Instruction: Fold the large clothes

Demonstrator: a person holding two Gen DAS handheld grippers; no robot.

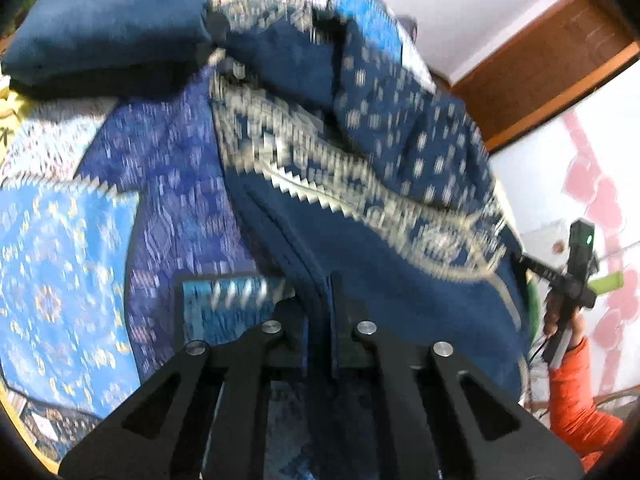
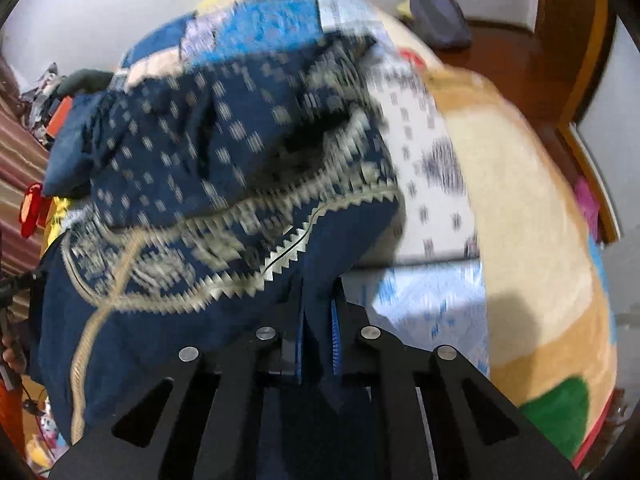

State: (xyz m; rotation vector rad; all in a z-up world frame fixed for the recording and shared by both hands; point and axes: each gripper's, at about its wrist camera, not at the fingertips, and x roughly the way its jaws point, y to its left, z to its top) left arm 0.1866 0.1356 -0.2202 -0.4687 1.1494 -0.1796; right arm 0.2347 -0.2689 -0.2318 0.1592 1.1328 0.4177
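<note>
A large dark blue garment with a cream zigzag border and small cream dots hangs bunched between both grippers, lifted above the bed. My left gripper is shut on a fold of its plain blue edge. My right gripper is shut on another part of the same edge; the garment drapes to its left. In the left wrist view the right gripper's body and the orange-sleeved arm holding it show at the far right. Both views are motion-blurred.
A blue patterned bedspread covers the bed below. A folded blue denim pile lies at the back left. A beige blanket with a green patch lies to the right. Wooden trim and walls stand behind.
</note>
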